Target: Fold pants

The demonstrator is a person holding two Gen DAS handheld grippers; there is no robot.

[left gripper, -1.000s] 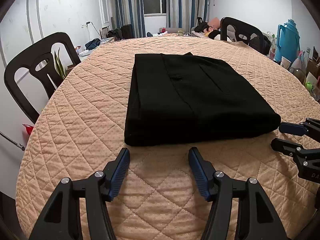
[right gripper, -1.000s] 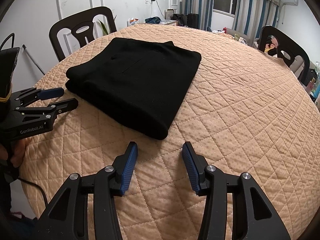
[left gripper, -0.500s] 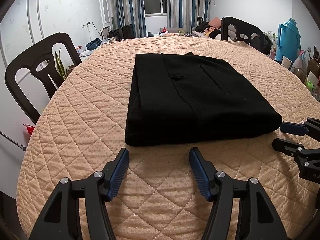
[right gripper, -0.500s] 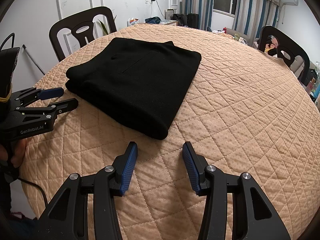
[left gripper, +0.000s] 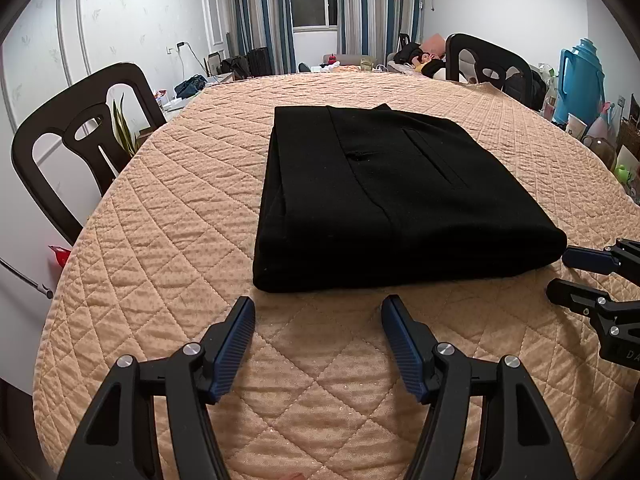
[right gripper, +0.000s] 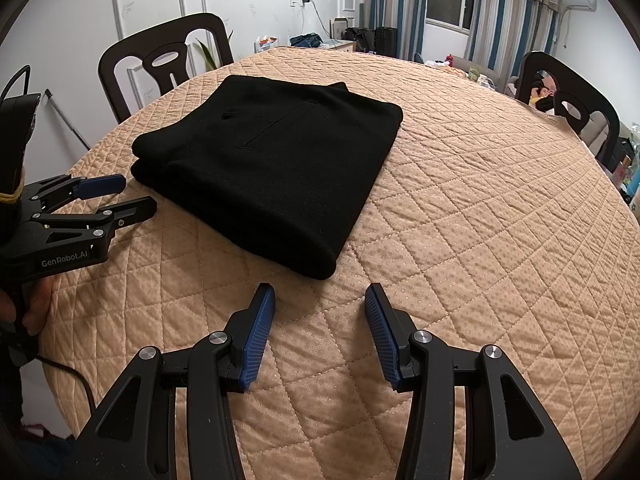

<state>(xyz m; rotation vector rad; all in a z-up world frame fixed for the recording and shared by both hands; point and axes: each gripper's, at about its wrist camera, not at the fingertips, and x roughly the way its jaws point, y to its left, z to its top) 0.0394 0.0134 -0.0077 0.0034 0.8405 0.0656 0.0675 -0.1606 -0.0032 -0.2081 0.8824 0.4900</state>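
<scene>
1. The black pants (left gripper: 392,200) lie folded into a thick rectangular stack on the tabletop (left gripper: 168,216), which is covered by a quilted peach cloth.
2. A pocket seam shows on the top layer of the stack, and the rounded fold edges face the near side.
3. The left gripper (left gripper: 318,312) hovers just short of the stack's near edge, its blue-padded fingers (left gripper: 236,340) spread wide with nothing between them.
4. The right gripper (right gripper: 320,300) sits near the stack's closest corner, fingers likewise apart and empty, not touching the fabric.
5. In the right wrist view, the left gripper appears at the left, beside the stack's edge, its jaws parted.
6. Dark chairs (left gripper: 76,140) stand around the tabletop; a blue thermos (left gripper: 582,80) stands at the far right.
</scene>
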